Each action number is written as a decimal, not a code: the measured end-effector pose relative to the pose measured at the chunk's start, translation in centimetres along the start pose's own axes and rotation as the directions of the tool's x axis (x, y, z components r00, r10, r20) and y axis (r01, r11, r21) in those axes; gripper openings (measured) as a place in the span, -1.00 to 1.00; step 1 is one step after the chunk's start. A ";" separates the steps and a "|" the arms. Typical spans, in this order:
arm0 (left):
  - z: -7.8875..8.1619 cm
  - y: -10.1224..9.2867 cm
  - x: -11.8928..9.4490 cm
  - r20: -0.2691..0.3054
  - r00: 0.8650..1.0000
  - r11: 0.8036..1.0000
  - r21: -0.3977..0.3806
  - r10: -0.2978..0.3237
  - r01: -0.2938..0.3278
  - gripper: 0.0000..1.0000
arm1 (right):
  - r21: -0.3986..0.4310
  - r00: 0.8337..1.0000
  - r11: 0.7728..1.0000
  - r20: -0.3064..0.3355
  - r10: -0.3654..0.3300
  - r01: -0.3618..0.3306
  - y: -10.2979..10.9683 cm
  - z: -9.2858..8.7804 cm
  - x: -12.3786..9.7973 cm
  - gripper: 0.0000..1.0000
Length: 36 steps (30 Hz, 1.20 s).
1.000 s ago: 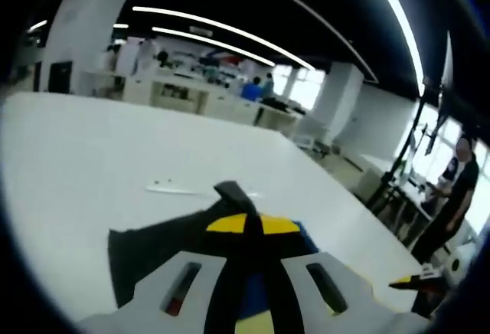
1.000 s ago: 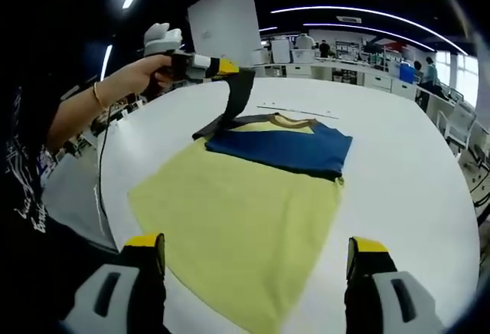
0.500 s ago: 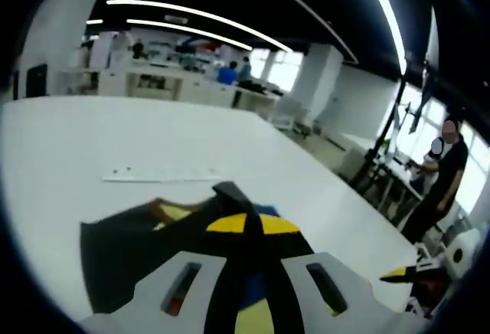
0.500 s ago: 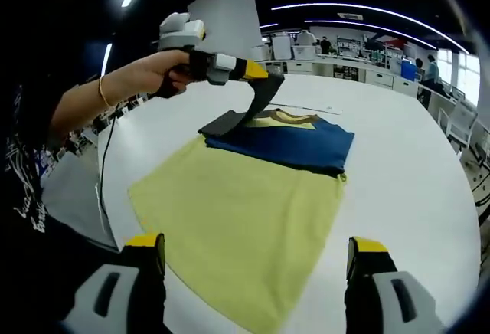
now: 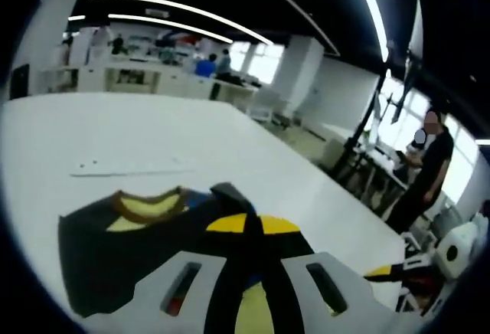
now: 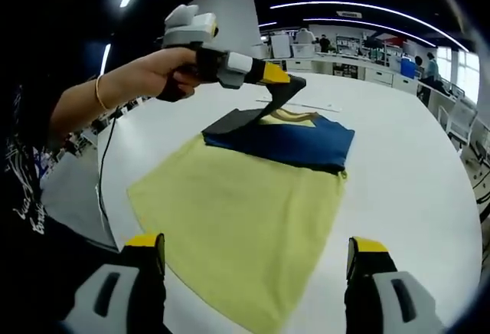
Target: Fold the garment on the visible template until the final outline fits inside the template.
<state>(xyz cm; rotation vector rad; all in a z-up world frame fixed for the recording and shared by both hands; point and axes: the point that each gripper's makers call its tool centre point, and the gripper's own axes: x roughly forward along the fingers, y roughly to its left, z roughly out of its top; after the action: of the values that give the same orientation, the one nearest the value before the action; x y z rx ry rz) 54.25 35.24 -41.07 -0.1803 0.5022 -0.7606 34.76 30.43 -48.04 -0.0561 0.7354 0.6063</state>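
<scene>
Right gripper view shows one white surface [image 6: 413, 158] carrying one yellow template [image 6: 237, 211], with one garment [image 6: 287, 141], navy with a yellow collar, lying across the template's far end. One dark sleeve [image 6: 249, 119] rises from the garment's left side to the left claw [image 6: 295, 83], whose jaws are clamped on it. Compared with a second ago, the left claw has carried the sleeve up and inward, toward the garment's middle; the judgement is that a sleeve fold is under way and not yet laid down. The right claw [image 6: 256, 261] stands wide open, holding nothing, near the template's close edge. Two claws are present.
</scene>
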 end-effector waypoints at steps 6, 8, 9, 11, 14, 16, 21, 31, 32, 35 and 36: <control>-1.9 -1.6 1.0 -0.040 0.999 0.999 0.022 -0.030 0.031 -0.97 | 0.005 1.000 1.000 0.001 0.001 -0.001 0.0 -0.2 0.1 0.99; -2.4 -2.1 1.3 -0.054 0.998 0.999 0.032 -0.038 0.040 -0.97 | 0.006 1.000 1.000 0.000 0.002 -0.002 0.0 -0.3 0.2 0.99; -2.8 -2.3 1.5 -0.064 0.997 0.998 0.043 -0.044 0.047 -0.97 | 0.006 1.000 1.000 -0.001 0.002 -0.002 0.0 -0.4 0.2 0.99; -3.2 -2.6 1.8 -0.073 0.996 0.997 0.052 -0.048 0.051 -0.97 | 0.004 1.000 1.000 -0.002 0.003 -0.003 0.0 -0.5 0.3 0.99; -3.5 -3.1 2.1 -0.078 0.995 0.997 0.044 -0.057 0.060 -0.97 | 0.007 1.000 1.000 -0.002 0.003 -0.003 0.0 -0.6 0.3 0.99; -3.7 -3.4 2.3 -0.084 0.994 0.996 0.052 -0.065 0.069 -0.97 | 0.012 1.000 1.000 -0.003 0.001 -0.001 0.0 -0.7 0.3 0.99; -4.7 -3.6 2.8 -0.107 0.992 0.996 0.046 -0.070 0.075 -0.97 | 0.016 1.000 1.000 -0.004 -0.002 0.002 -0.1 -0.9 0.2 0.99; -5.2 -4.8 3.2 -0.114 0.988 0.993 0.038 -0.105 0.110 -0.97 | 0.022 1.000 1.000 -0.007 -0.003 0.003 -0.2 -1.1 0.3 0.99; -5.3 -4.9 3.3 -0.115 0.987 0.993 0.033 -0.108 0.113 -0.97 | 0.022 1.000 1.000 -0.007 -0.003 0.003 -0.2 -1.1 0.3 0.99; -5.7 -4.9 3.5 -0.123 0.986 0.993 0.031 -0.110 0.114 -1.00 | 0.023 1.000 1.000 -0.005 -0.002 0.002 -0.2 -1.1 0.3 0.99; -5.8 -4.9 3.5 -0.126 0.986 0.993 0.028 -0.112 0.117 -1.00 | 0.023 1.000 1.000 -0.004 -0.003 0.003 -0.2 -1.1 0.3 0.99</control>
<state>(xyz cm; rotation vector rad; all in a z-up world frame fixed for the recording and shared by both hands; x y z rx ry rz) 50.51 29.42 -45.76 -0.1304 0.5998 -0.8961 34.37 30.16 -49.11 -0.0369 0.7457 0.5951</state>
